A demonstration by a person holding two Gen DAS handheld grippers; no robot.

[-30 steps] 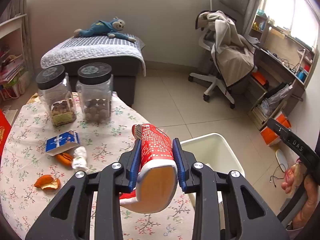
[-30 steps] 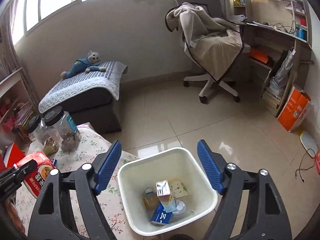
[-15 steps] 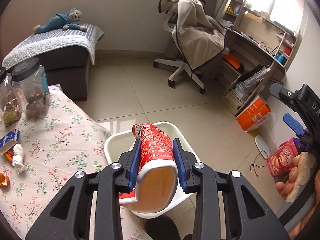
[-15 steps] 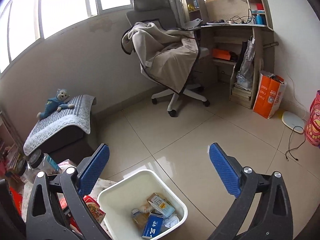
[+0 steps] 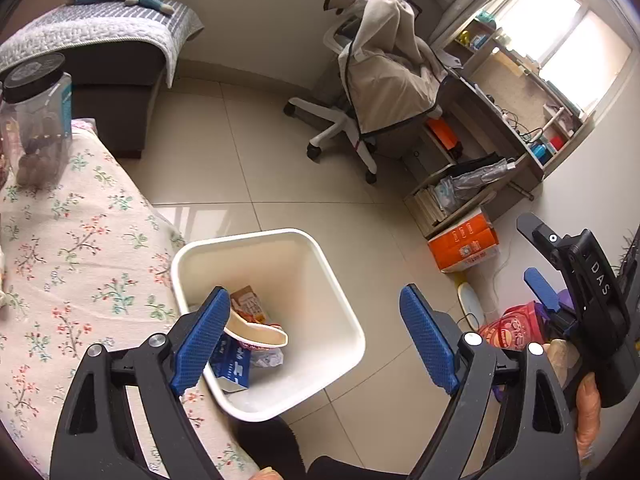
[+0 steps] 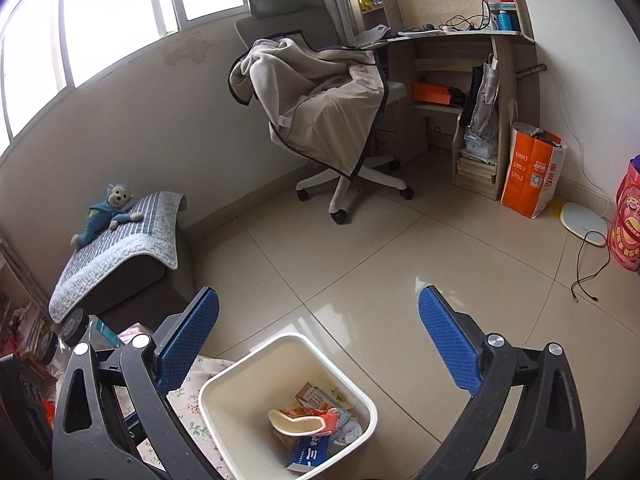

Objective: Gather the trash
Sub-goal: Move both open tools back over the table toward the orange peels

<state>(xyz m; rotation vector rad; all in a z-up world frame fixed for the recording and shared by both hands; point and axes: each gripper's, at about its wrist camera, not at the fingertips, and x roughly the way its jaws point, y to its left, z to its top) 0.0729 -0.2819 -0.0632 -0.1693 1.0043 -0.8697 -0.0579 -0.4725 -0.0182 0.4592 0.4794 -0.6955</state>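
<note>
1. The bin (image 5: 340, 280) stands on the floor, touching the tabletop's (image 5: 60, 264) edge at its 9 o'clock.
2. In the bin, the cup (image 5: 256, 330) lies on top of the cartons (image 5: 234, 368).
3. The jar (image 5: 38, 120) stands on the tabletop, toward 10 o'clock from the bin.
4. The chair (image 5: 372, 80) stands well apart at 12 o'clock, the desk (image 5: 500, 120) at 2 o'clock.
</note>
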